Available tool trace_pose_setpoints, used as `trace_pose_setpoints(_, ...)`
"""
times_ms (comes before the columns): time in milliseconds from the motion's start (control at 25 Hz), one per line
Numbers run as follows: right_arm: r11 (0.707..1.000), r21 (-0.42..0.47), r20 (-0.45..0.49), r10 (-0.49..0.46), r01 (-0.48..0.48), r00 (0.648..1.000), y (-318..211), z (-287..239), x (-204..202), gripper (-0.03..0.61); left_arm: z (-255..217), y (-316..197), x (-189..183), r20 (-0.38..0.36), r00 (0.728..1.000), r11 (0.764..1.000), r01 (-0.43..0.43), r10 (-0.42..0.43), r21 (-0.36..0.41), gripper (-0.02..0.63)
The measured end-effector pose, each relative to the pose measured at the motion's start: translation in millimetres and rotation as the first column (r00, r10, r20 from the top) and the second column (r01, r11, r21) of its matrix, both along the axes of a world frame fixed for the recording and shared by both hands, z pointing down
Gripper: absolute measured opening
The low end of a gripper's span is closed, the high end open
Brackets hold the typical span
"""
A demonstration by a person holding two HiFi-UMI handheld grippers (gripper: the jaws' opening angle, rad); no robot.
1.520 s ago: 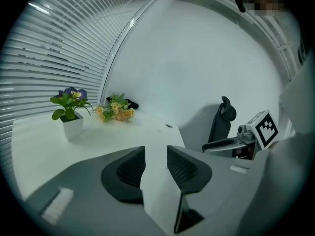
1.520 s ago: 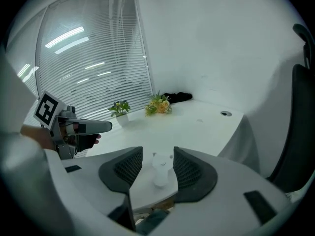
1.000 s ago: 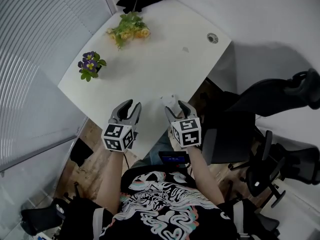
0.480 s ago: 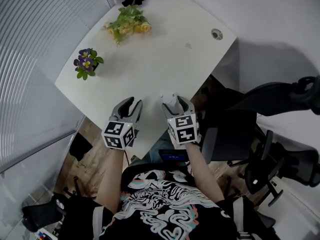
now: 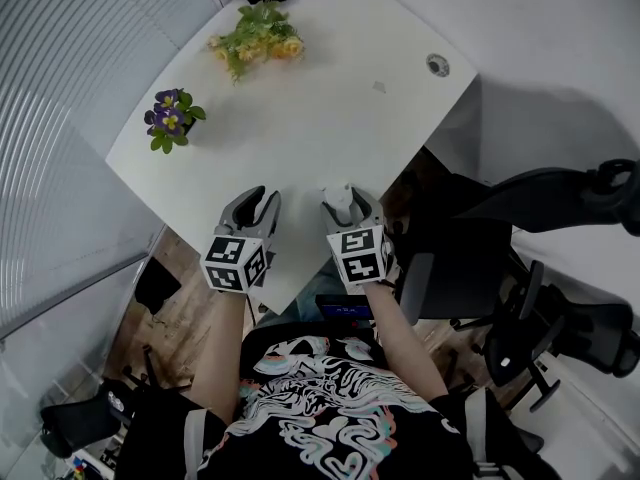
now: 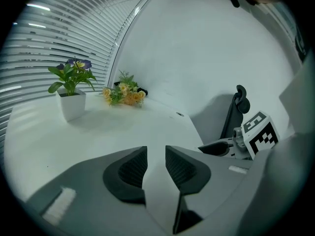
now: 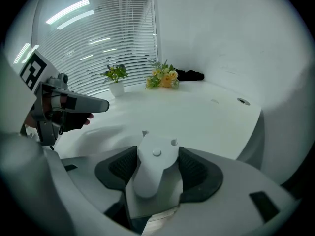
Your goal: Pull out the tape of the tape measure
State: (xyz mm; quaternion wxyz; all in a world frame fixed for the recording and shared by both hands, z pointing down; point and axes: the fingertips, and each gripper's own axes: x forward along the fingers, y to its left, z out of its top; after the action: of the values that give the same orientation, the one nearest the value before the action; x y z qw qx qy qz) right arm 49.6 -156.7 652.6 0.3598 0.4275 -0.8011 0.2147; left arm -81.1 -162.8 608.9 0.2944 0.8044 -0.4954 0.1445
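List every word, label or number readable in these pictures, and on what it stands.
None can be read.
Black-and-white marker cubes: square code patterns, no letters.
Black T-shirt with white print: swirls, no legible word.
Small dark device with blue strip: too small.
White plastic tape measure: no print visible.

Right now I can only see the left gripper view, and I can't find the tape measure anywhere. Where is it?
Observer: The white tape measure sits between the right gripper's fingers, which have just been opening.
Operator: Is my left gripper close to it?
Observer: In the head view, the left gripper is beside the right one at the table's near edge, not touching the tape measure. Its fingers have just been closing, with nothing between them.
Operator: Is any tape pulled out?
Observer: No, the right gripper view shows no strip of tape sticking out of it.
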Motion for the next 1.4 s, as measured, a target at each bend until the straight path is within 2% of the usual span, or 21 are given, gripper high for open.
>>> trace_pose_setpoints(280, 1.000, 0.006, 0.027, -0.003, 0.003, 1.000, 0.1, 2.5, -0.3, 0.252, -3.6, 2.5, -3.8, -0.010, 1.000, 1.000, 0.014, -0.013, 0.011, 0.097)
trace_pose_setpoints(480, 1.000, -0.007, 0.017, -0.027, 0.027, 0.999, 0.2, 2.3, 1.8, 0.249, -8.2, 2.8, -2.6, -0.049, 0.998, 0.999, 0.033, -0.032, 0.016, 0.095)
trace_pose_setpoints(720, 0.999, -0.027, 0.012, -0.021, 0.021, 1.000, 2.6, -1.8, 2.7, 0.249, -14.6, 3.1, -1.6, -0.054, 0.998, 0.999, 0.033, -0.031, 0.028, 0.095)
trace_pose_setpoints(1080, 1.000, 0.005, 0.041, 0.024, -0.025, 0.999, 1.2, -22.3, 7.2, 0.249, -20.0, 4.5, 5.7, -0.066, 0.998, 0.999, 0.010, -0.007, 0.045, 0.095)
trace_pose_setpoints(1400, 0.998, 0.042, 0.070, 0.033, -0.036, 0.997, 5.0, -52.7, 6.0, 0.249, -37.7, 3.0, 8.6, -0.100, 0.995, 0.994, -0.019, 0.029, 0.103, 0.095)
